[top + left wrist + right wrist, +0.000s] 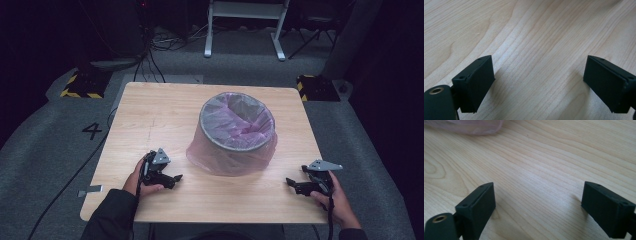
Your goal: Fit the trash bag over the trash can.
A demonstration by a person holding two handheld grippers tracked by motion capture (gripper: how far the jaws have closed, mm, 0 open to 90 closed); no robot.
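While bin [238, 126] sits centred, tools flank.

Pale matt wood-grain table [150, 125]; thin, crinkled translucent pink plastic liner [235, 150] over a grey bin [212, 135].

The bin [237, 131] with its pink liner [260, 152] stands mid-bench [150, 115] as the sole obstacle between the left hand-held gripper [176, 178] and the right hand-held gripper [290, 183], with bare wood along the near edge.
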